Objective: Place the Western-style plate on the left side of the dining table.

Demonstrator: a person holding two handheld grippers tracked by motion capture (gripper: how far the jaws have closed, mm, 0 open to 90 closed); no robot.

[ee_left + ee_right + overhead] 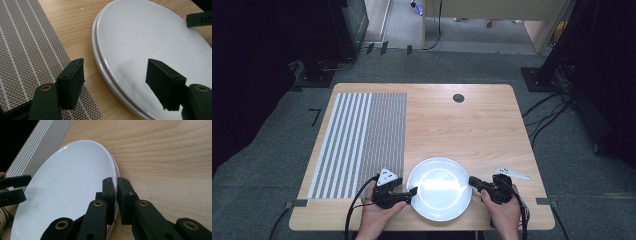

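White plate sits near the wooden table's front edge, just right of the striped placemat. Right gripper has its jaws clamped on the plate's right rim. Left gripper straddles the left rim, jaws apart, pads not touching.

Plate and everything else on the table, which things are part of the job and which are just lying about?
In the job:
plate
left gripper
right gripper

Lying about:
striped placemat
small white piece by the right hand
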